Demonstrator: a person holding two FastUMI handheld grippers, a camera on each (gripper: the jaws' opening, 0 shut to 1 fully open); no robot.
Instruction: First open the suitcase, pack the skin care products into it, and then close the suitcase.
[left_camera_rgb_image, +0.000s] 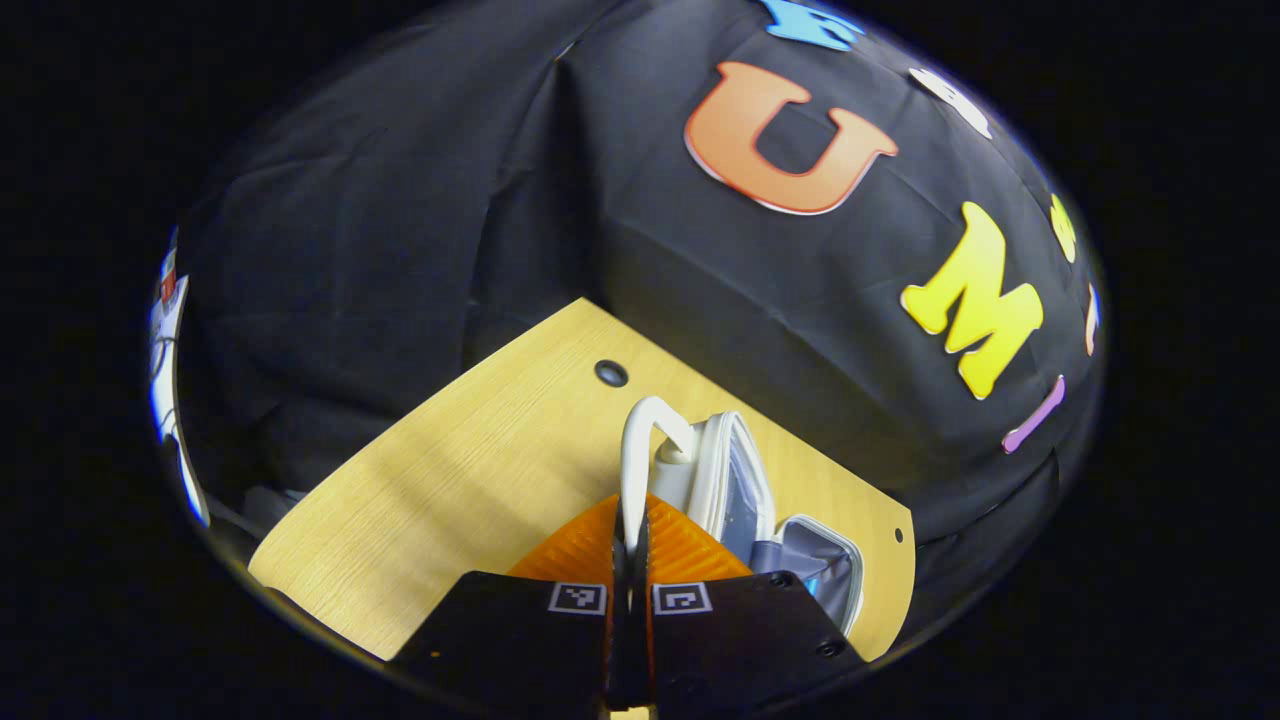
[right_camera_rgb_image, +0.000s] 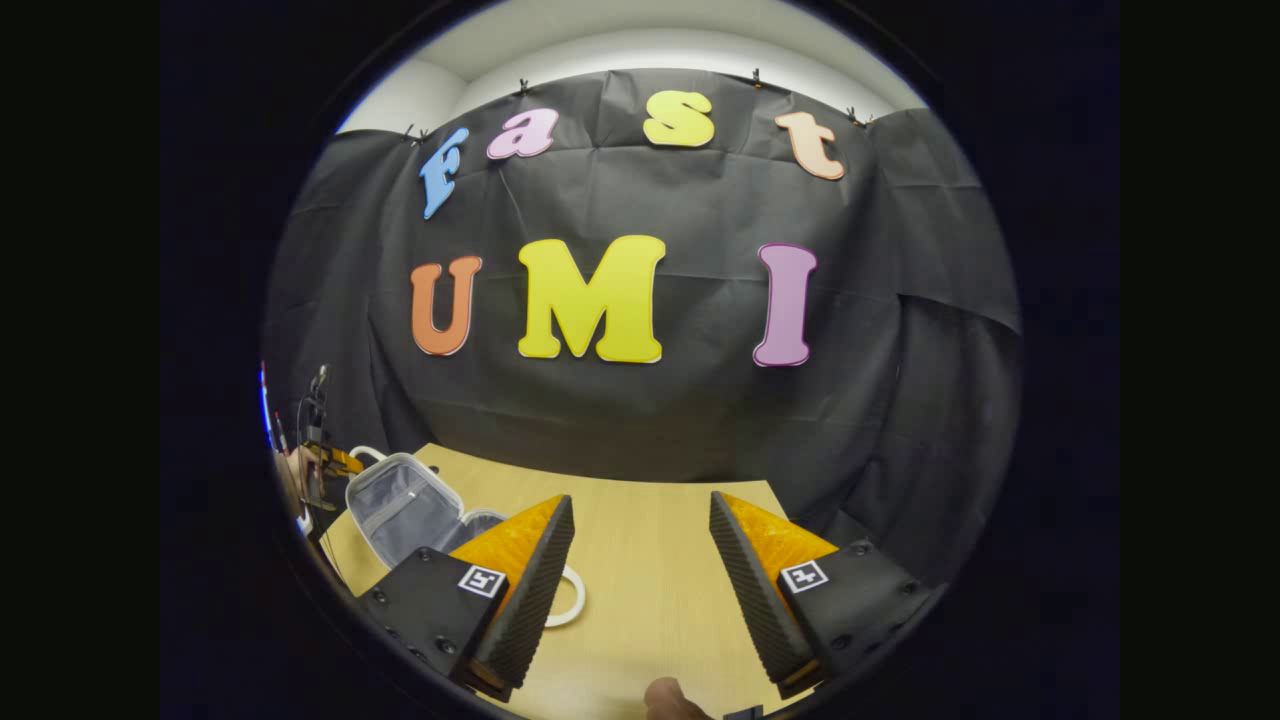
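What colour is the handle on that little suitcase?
White. The handle shows best in the left gripper view, where the left tongs pinch it above the open suitcase.

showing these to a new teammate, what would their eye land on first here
In the left gripper view, the left gripper draws the eye: its orange jaws are pinched shut on the white handle of the small white suitcase, which stands open with its grey lining showing. In the right gripper view, the right gripper has jaws spread wide over the bare wooden table, and the open suitcase sits at the far left.
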